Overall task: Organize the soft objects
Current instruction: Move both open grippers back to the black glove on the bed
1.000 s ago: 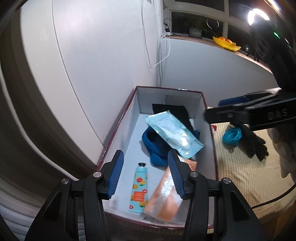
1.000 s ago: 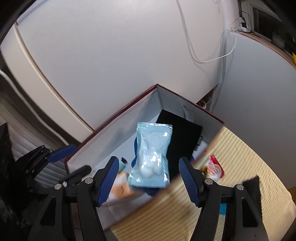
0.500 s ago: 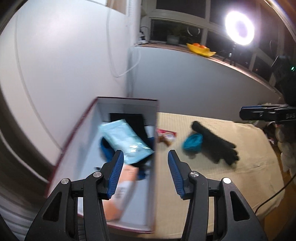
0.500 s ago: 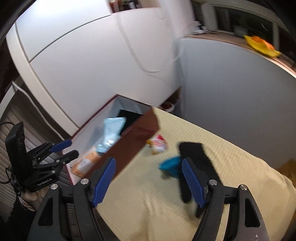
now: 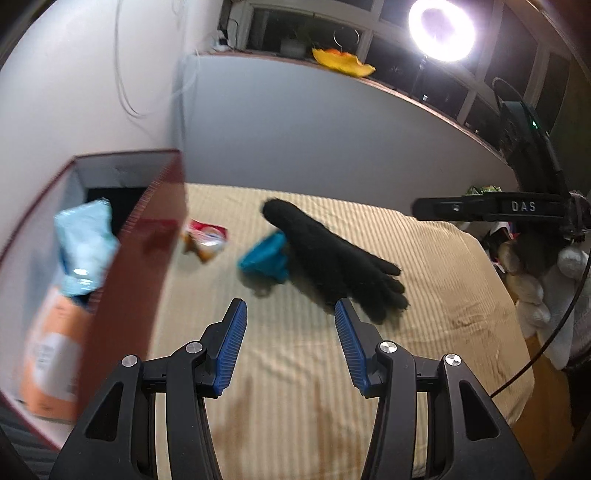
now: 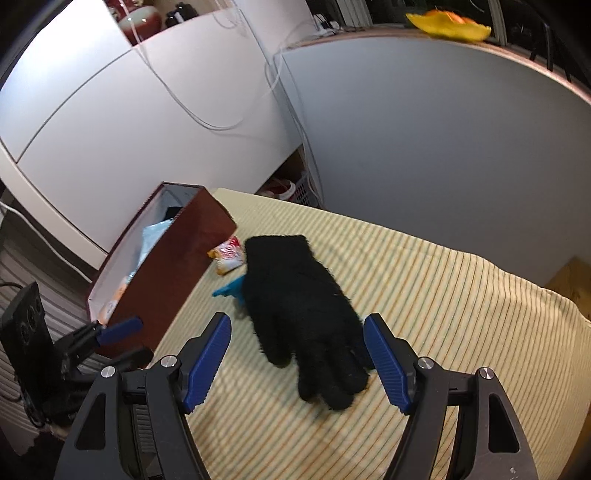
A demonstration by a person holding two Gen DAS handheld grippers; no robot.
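Note:
A black fuzzy glove [image 6: 303,314] lies flat on the striped yellow cloth [image 6: 443,314], its fingers between the open jaws of my right gripper [image 6: 297,363]. A small blue soft item [image 5: 266,258] lies against the glove's left side, with a red and white snack packet [image 5: 207,238] beside it. The dark red box [image 5: 147,258] at the left holds a pale blue pouch [image 5: 86,243] and an orange packet [image 5: 51,358]. My left gripper [image 5: 290,347] is open and empty over the cloth, just short of the glove [image 5: 332,258].
White walls stand behind the box and the bed. A ledge at the back carries a yellow dish [image 5: 341,61], and a ring light [image 5: 441,29] shines at top right. My right gripper's body shows at the right of the left wrist view [image 5: 491,208]. A cable runs along the bed's right edge.
Both grippers swung right, away from the box and over the cloth. The right gripper came down over the glove. Both stayed open and empty.

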